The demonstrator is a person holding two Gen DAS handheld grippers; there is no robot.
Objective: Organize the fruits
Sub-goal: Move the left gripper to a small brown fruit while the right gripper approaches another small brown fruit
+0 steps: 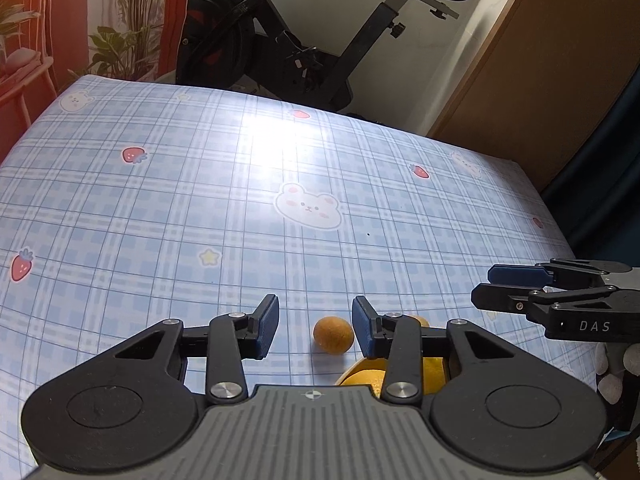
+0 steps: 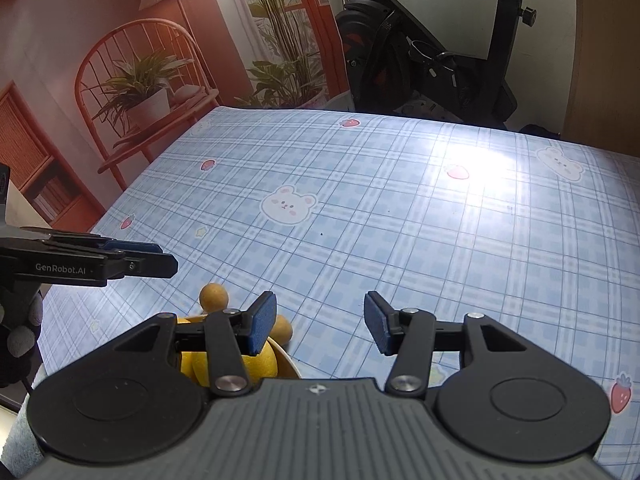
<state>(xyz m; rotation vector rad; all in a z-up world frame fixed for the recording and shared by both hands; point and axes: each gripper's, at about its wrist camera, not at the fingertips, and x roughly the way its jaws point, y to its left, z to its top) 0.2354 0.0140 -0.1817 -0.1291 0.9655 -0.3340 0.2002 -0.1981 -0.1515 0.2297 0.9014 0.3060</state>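
Note:
My left gripper [image 1: 316, 328] is open above the near part of the blue checked tablecloth [image 1: 240, 200]. A small round brown fruit [image 1: 333, 335] lies on the cloth below the gap, close to the right finger and apart from both pads. A second brown fruit [image 1: 420, 321] peeks from behind that finger, and a yellow fruit [image 1: 360, 376] sits lower, half hidden. My right gripper [image 2: 320, 328] is also open, with only cloth between its fingers. To its left are yellow fruits [image 2: 264, 360] in a white bowl [image 2: 293, 366], with the two brown fruits [image 2: 214, 297] [image 2: 284, 328] beside it.
Each gripper shows side-on in the other's view: the right gripper [image 1: 486, 284] and the left gripper [image 2: 160, 256], with gloved hands behind. An exercise bike [image 1: 280, 52] stands past the far table edge. A red chair with a potted plant [image 2: 140, 92] stands at the left, and a wooden panel [image 1: 540, 80] at the right.

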